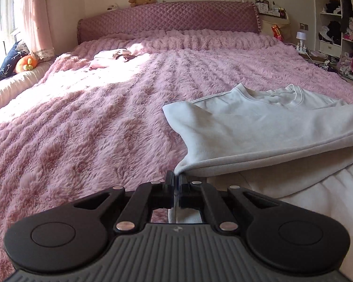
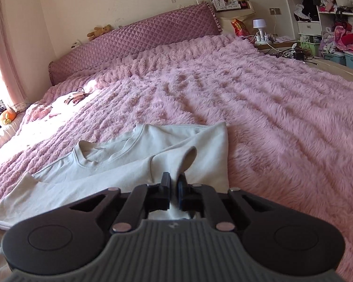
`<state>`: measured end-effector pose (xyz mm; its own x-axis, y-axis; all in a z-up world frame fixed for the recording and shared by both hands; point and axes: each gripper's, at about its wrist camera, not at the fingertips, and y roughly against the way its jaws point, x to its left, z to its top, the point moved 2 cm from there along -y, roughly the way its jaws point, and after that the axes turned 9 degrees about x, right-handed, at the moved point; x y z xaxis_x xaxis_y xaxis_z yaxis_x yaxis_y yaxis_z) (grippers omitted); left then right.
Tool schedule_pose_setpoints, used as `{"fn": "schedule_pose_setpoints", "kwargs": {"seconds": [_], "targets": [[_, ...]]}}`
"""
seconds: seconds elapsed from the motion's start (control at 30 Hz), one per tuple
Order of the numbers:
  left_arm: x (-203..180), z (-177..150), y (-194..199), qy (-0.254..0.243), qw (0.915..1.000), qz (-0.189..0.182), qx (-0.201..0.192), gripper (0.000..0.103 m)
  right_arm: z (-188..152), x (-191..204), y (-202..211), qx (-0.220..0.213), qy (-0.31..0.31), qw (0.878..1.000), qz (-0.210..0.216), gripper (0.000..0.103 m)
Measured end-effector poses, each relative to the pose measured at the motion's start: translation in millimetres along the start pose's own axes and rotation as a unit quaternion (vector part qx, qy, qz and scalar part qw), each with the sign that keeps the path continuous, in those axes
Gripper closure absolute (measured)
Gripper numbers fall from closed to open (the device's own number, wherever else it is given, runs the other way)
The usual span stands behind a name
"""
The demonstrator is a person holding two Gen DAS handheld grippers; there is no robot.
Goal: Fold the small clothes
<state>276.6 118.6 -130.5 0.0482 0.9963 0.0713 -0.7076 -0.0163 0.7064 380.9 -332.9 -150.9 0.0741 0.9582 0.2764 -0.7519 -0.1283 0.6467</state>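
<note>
Left gripper pinching sweatshirt corner, collar beyond

One white sweatshirt on one bed; two tools, the left tool and the right tool; one teddy bear on one quilted headboard; one orange plush toy; one small white lamp.

The white shirt runs off the right edge in the left wrist view. Each hand-held gripper's body hides the shirt's near hem. Items on the far shelves are too small to tell.
</note>
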Motion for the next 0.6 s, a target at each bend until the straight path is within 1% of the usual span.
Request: {"fn": "schedule_pose_setpoints", "kwargs": {"seconds": [0.07, 0.13, 0.2, 0.27, 0.33, 0.37, 0.4, 0.43, 0.5, 0.57, 0.6], "targets": [[-3, -4, -8, 0.005, 0.9999, 0.003, 0.014, 0.1, -7, -7, -5, 0.017, -0.006, 1.0, -0.021, 0.103], [-5, -8, -14, 0.009, 0.9995, 0.007, 0.028, 0.1, -18, -18, -16, 0.045, -0.019, 0.998, -0.033, 0.103], [-7, -9, -16, 0.003, 0.9994, 0.012, 0.031, 0.1, -27, -25, -21, 0.047, -0.021, 0.998, -0.026, 0.102], [-8, -9, -15, -0.004, 0.9994, 0.011, 0.034, 0.1, -28, -27, -20, 0.042, -0.031, 0.998, -0.019, 0.098], [-7, -8, -13, -0.007, 0.9994, 0.007, 0.033, 0.1, -26, -28, -16, 0.043, -0.04, 0.998, -0.012, 0.085], [-7, -7, -10, -0.006, 0.9994, 0.003, 0.033, 0.099, -25, -28, -11, 0.04, -0.045, 0.998, -0.01, 0.082], [-6, -6, -7, -0.004, 0.9994, -0.004, 0.034, 0.098, -24, -27, -6, 0.037, -0.048, 0.998, -0.006, 0.074], [-7, -6, 0, -0.004, 0.9995, -0.005, 0.031, 0.09, -24, -26, 1, 0.032, -0.049, 0.998, -0.001, 0.064], [-9, -6, 16, -0.015, 0.9998, 0.005, 0.014, 0.088, -24, -23, 17, 0.019, -0.047, 0.999, 0.01, 0.058], [-10, -4, 28, -0.02, 0.9997, 0.01, 0.007, 0.084, -27, -22, 29, 0.017, -0.043, 0.999, 0.022, 0.058], [-11, -3, 35, -0.015, 0.9999, 0.0, 0.0, 0.084, -29, -21, 32, 0.02, -0.043, 0.999, 0.027, 0.058]]}}
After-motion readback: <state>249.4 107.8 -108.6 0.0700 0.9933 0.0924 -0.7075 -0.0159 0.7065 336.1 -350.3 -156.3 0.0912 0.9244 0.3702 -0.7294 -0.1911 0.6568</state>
